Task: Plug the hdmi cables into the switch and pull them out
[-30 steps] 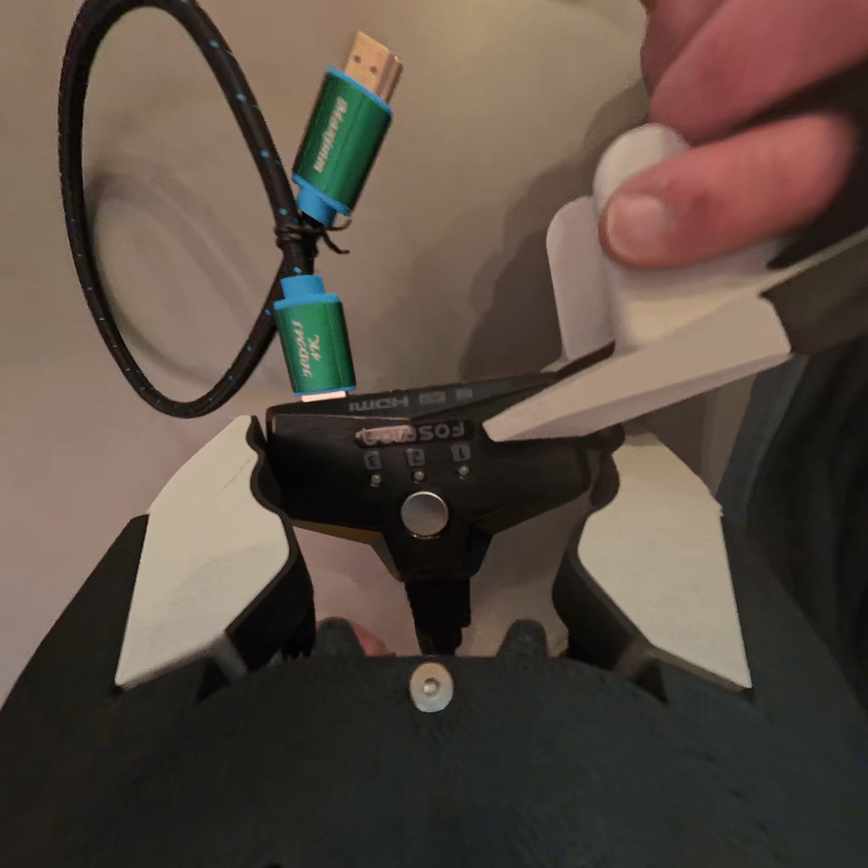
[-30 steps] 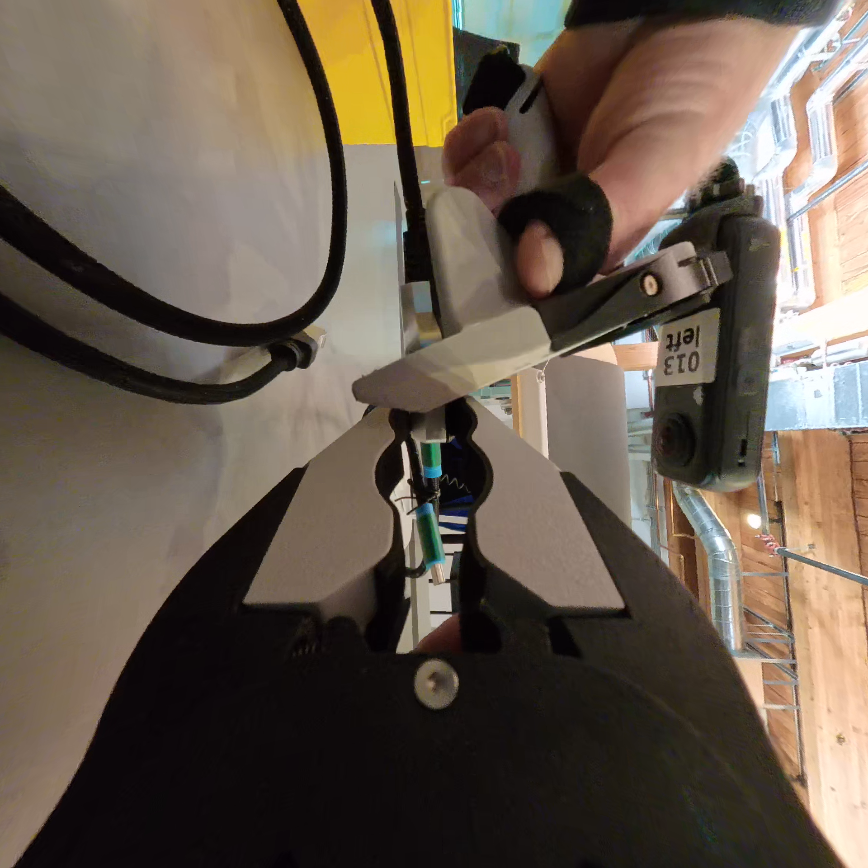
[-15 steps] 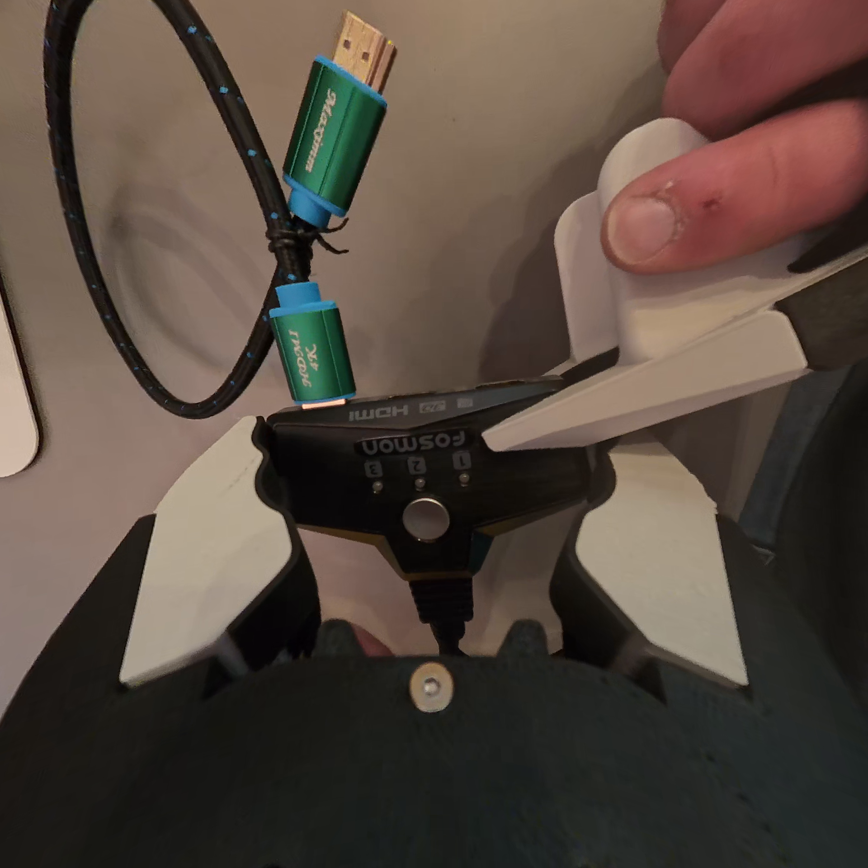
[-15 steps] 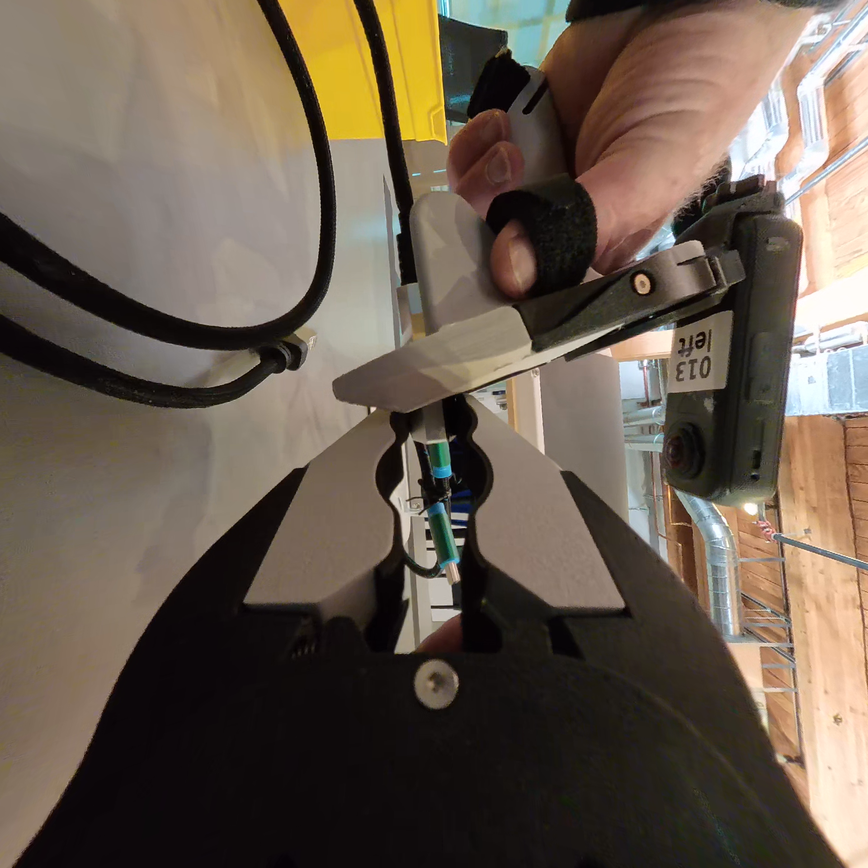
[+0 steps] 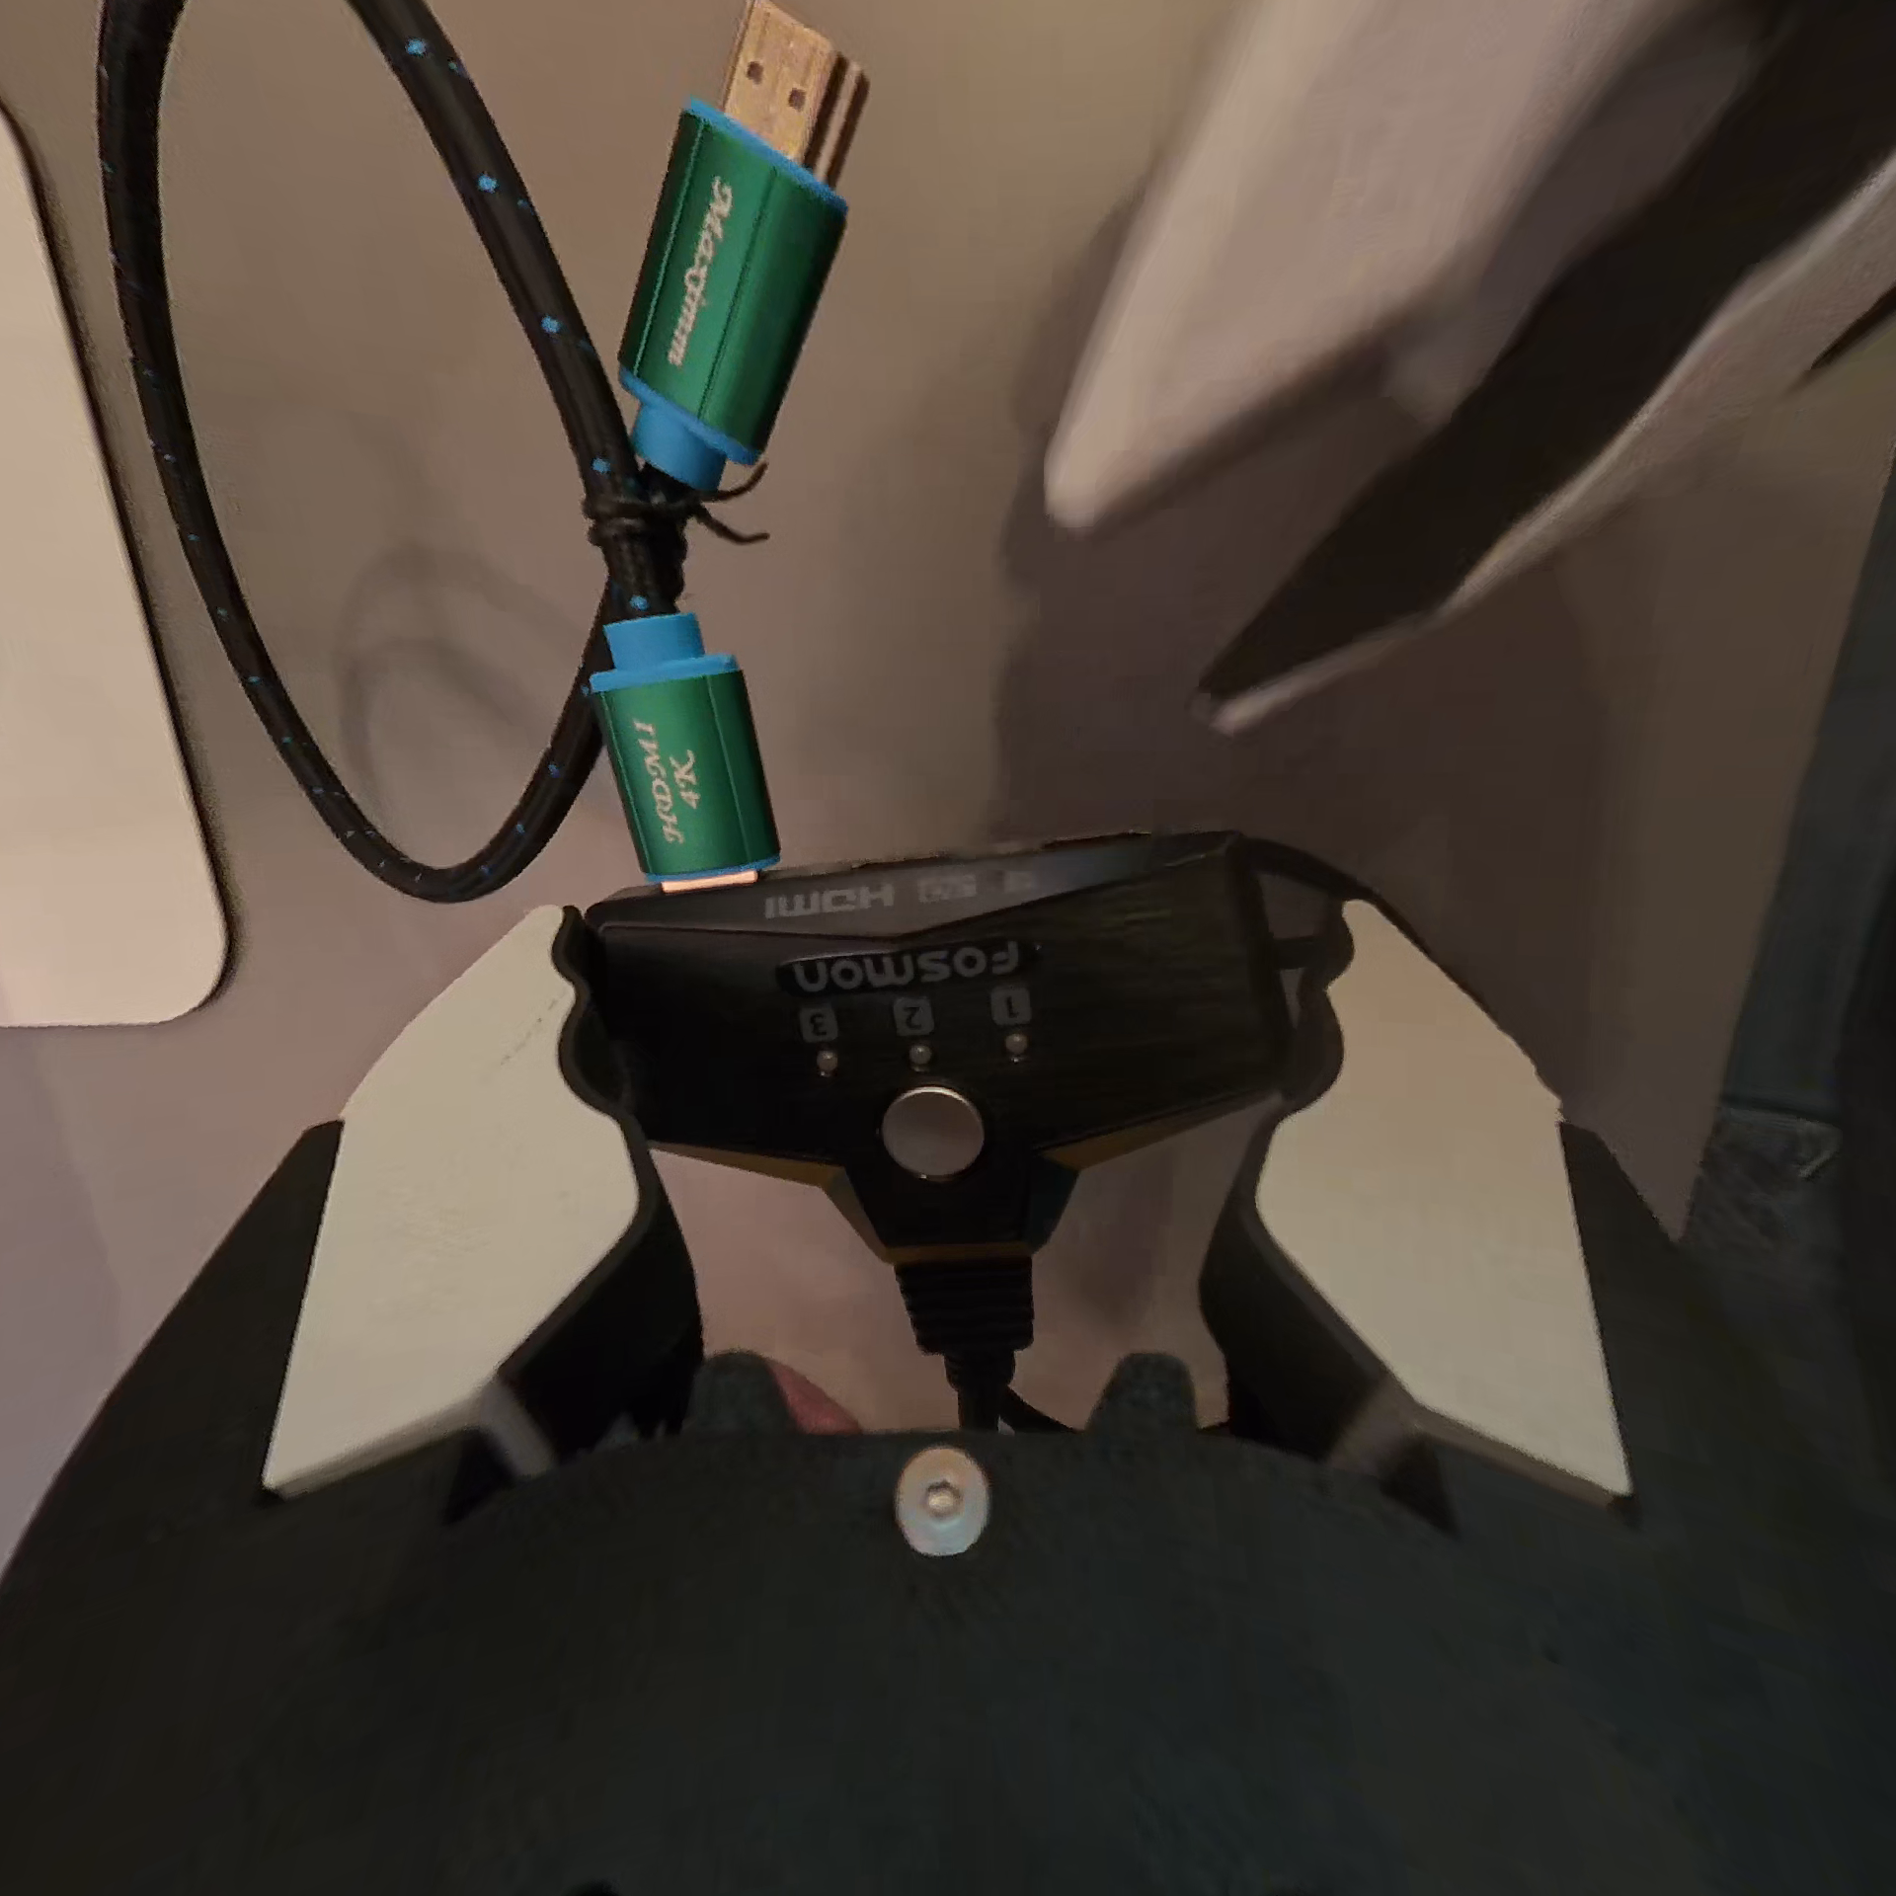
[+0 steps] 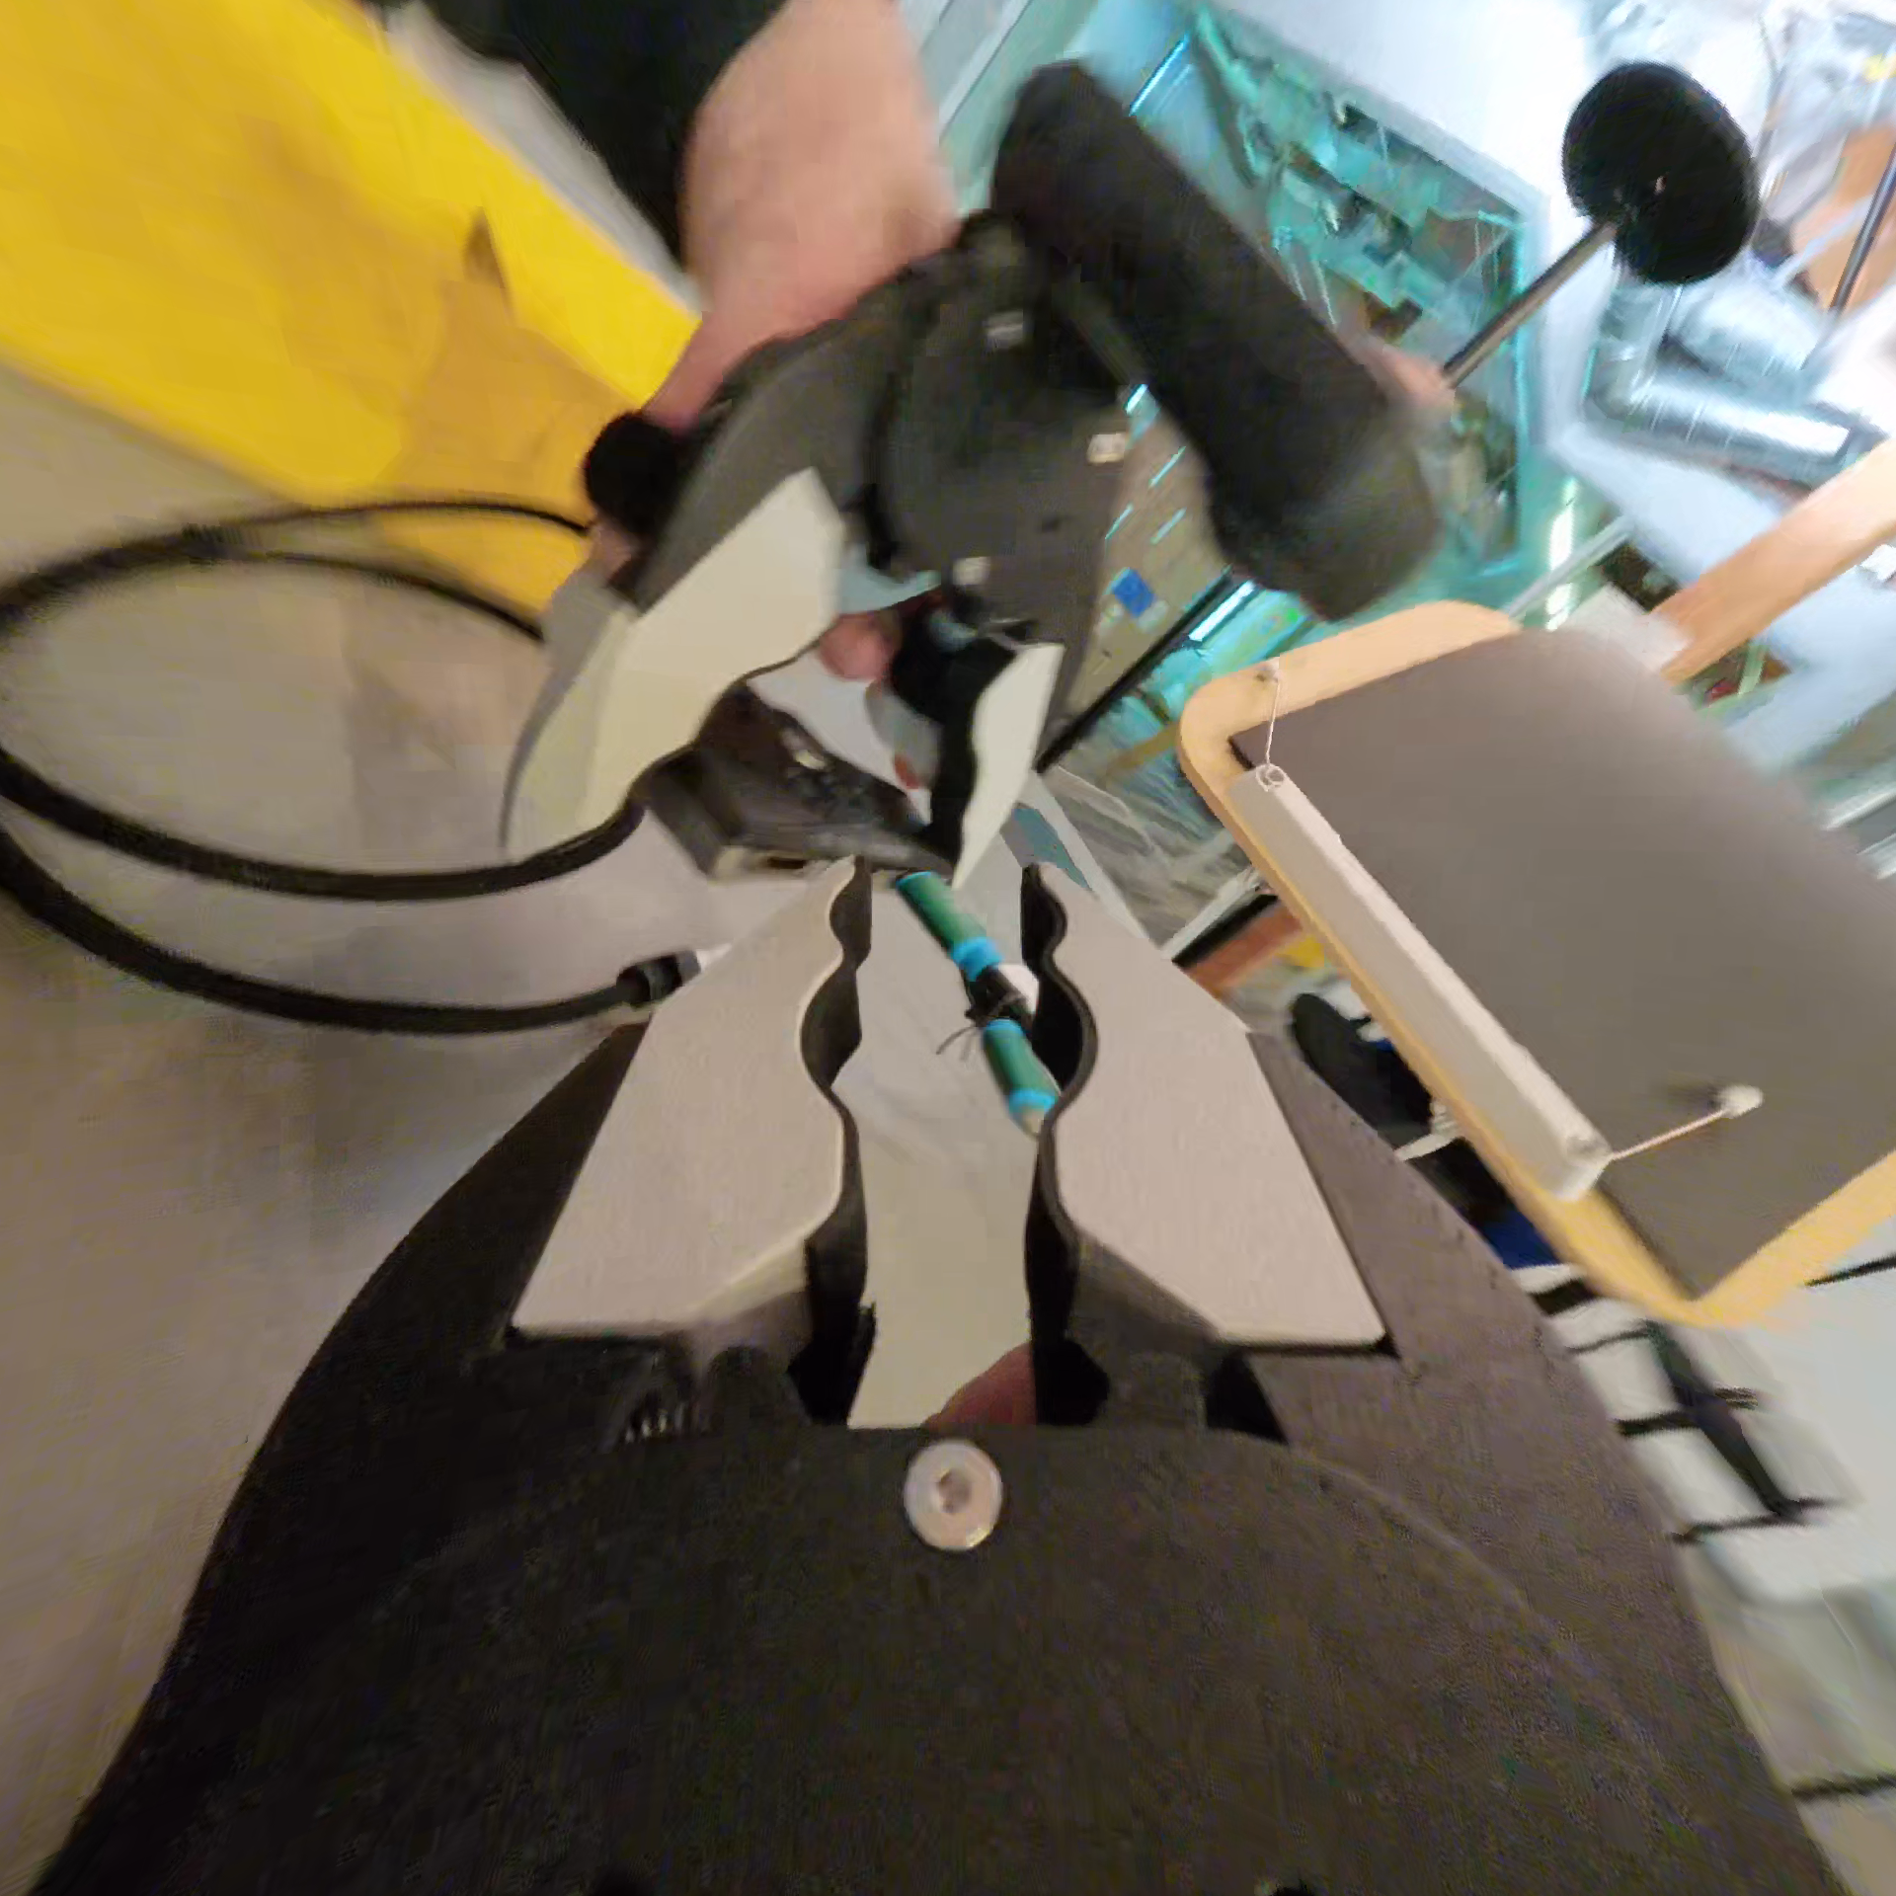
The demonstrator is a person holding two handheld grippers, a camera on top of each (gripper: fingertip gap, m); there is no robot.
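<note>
Left gripper (image 5: 949, 1026): 2 pale fingers on a black body, lower half of the left wrist view, clamped on either side of the switch. Seen again at centre of the right wrist view (image 6: 821, 739), blurred, carried by a person's hand (image 6: 811, 195).

Switch (image 5: 929, 1011): black box with 3 numbered indicator lights and 1 round silver button, held level between the left gripper's fingers at frame centre. A black lead leaves its narrow lower end toward the gripper body.

HDMI cable (image 5: 277, 575): black braid with blue flecks, looping through the upper left of the left wrist view. 2 green plugs with blue collars, tied together by a black tie. Lower plug (image 5: 689, 785): seated in the port at the switch's upper left edge. Upper plug (image 5: 734, 277): free, gold tip pointing to the top of the frame.

Right gripper (image 6: 944, 882): pale fingers on a black body, lower centre of the right wrist view; jaws parted with a narrow gap, nothing between them. Its fingers also show blurred at upper right of the left wrist view (image 5: 1436, 431), apart from the switch.

Table (image 5: 923, 513): pale surface behind everything.

Black cables (image 6: 257, 872): 2 lying at left of the right wrist view.

Yellow bin (image 6: 257, 257): upper left of the right wrist view, blurred.
</note>
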